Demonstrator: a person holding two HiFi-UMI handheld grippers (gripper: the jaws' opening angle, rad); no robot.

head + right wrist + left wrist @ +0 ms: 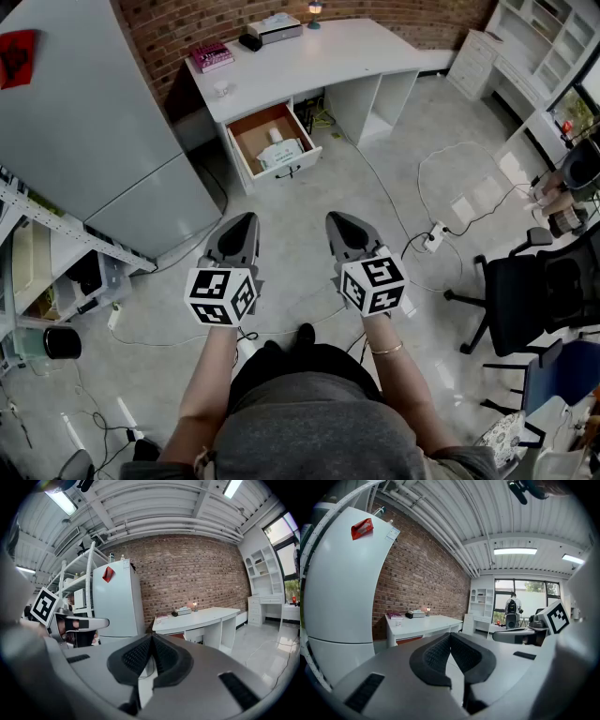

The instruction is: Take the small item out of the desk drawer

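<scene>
A white desk (309,56) stands against the brick wall, its drawer (274,140) pulled out. Inside lie a small white item (276,135) and a white packet (283,154). My left gripper (246,219) and right gripper (335,219) are held side by side over the floor, well short of the drawer. Both are shut with nothing between the jaws. In the left gripper view the tips (450,635) meet, with the desk (423,623) far off. In the right gripper view the tips (151,636) also meet, the desk (201,617) beyond them.
A grey fridge (80,131) stands left of the desk, a metal shelf rack (42,253) beside it. Cables and a power strip (433,236) lie on the floor at right. Black office chairs (539,291) stand at the right edge. White shelving (525,47) fills the back right.
</scene>
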